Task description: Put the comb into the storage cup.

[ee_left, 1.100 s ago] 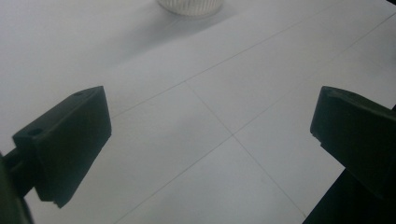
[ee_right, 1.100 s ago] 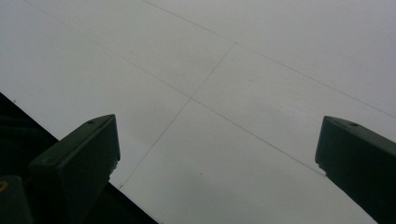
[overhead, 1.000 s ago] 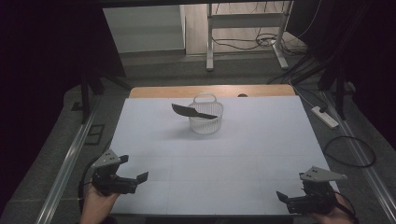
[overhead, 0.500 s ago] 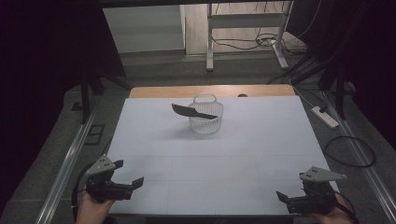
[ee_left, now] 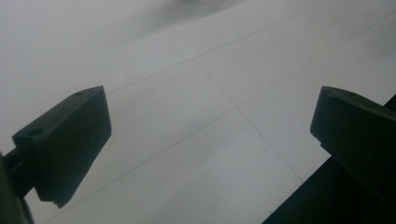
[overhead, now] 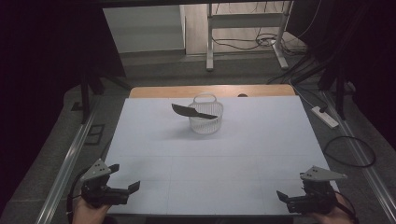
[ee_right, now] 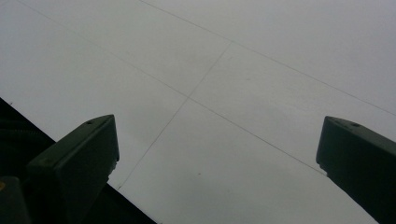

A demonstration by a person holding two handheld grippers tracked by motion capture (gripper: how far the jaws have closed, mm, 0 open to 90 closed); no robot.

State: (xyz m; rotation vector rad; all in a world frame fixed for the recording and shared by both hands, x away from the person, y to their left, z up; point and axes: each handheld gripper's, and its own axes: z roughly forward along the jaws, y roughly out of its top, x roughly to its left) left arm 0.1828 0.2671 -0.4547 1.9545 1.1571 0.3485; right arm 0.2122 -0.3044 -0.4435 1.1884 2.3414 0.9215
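**Observer:** What's different from a second ago?

**Operator:** My left gripper [overhead: 122, 190] has dropped back toward the near left corner of the white table [overhead: 243, 154] and turned, so its jaws now point across the near edge rather than up the table. The right gripper [overhead: 290, 199] hasn't shifted; it sits at the near right corner as it did a second ago.

**Observer:** Are you holding anything?

**Operator:** No. In the left gripper view both jaws stand wide apart with only bare table surface between them, and the right gripper view reads the same: jaws spread wide, nothing in them.

**Observer:** And the thing you're after?

**Operator:** The dark knife [overhead: 192, 112] lies across the rim of the small white basket [overhead: 206, 120], blade end over the basket, the other end jutting out to the left. Both stand toward the far side of the table, well apart from either gripper. They haven't moved.

**Observer:** So what does the left hand's move mean?

**Operator:** I'd judge nothing has started yet. The left hand has settled lower and farther from the knife, so the whole reach forward remains to be made, and I'd say the left side is the closer approach to that jutting end.
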